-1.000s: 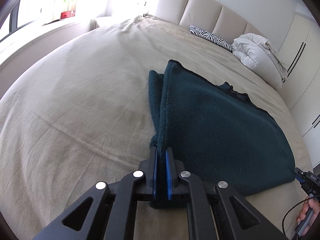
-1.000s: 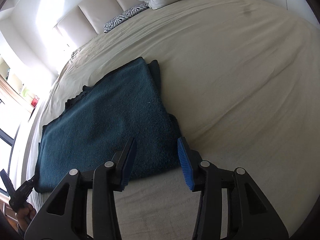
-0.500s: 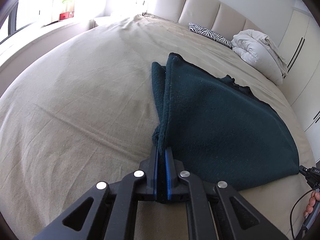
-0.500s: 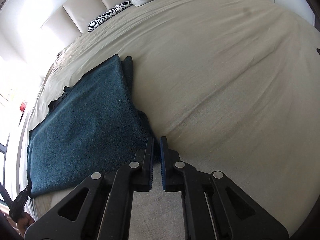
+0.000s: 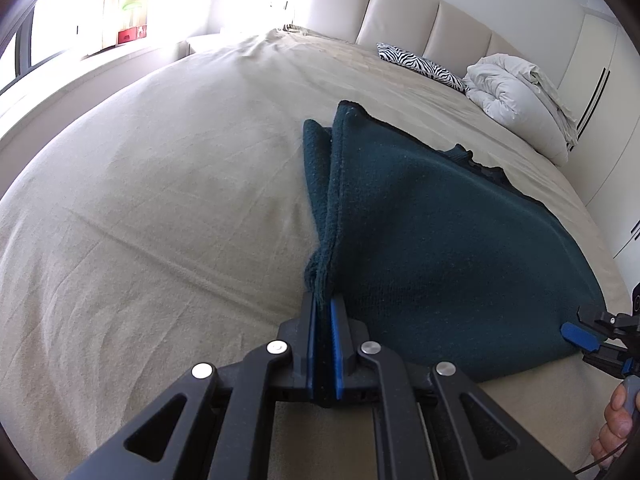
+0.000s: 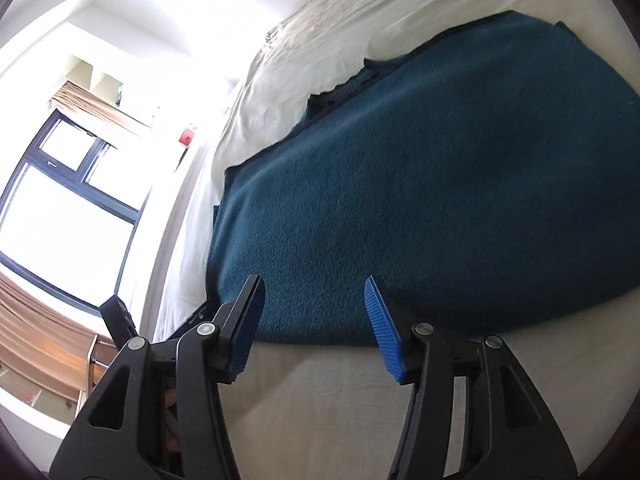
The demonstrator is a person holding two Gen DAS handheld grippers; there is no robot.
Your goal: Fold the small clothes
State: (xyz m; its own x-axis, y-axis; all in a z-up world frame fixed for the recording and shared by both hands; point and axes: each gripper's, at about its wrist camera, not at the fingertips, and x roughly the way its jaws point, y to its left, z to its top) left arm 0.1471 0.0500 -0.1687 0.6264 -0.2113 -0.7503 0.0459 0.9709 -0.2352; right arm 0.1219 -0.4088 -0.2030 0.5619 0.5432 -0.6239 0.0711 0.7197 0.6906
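A dark teal knitted garment (image 5: 432, 232) lies folded flat on the beige bed sheet (image 5: 160, 200). My left gripper (image 5: 323, 312) is shut on the garment's near left corner, which bunches up between its blue pads. In the right wrist view the same teal garment (image 6: 420, 168) fills the middle. My right gripper (image 6: 316, 320) hovers at its near edge with its jaws opening and nothing pinched between them. That right gripper (image 5: 588, 340) also shows at the right edge of the left wrist view, by the garment's near right corner.
A zebra-print pillow (image 5: 420, 64) and a rolled white duvet (image 5: 520, 100) lie by the padded headboard (image 5: 400, 8). White wardrobe doors (image 5: 608, 120) stand on the right. A window (image 6: 72, 208) and wooden furniture are beside the bed. A hand (image 5: 616, 424) shows at the lower right.
The right gripper shut, then opened again while swinging along the garment's near edge toward the window side. The left gripper kept still, holding its corner.
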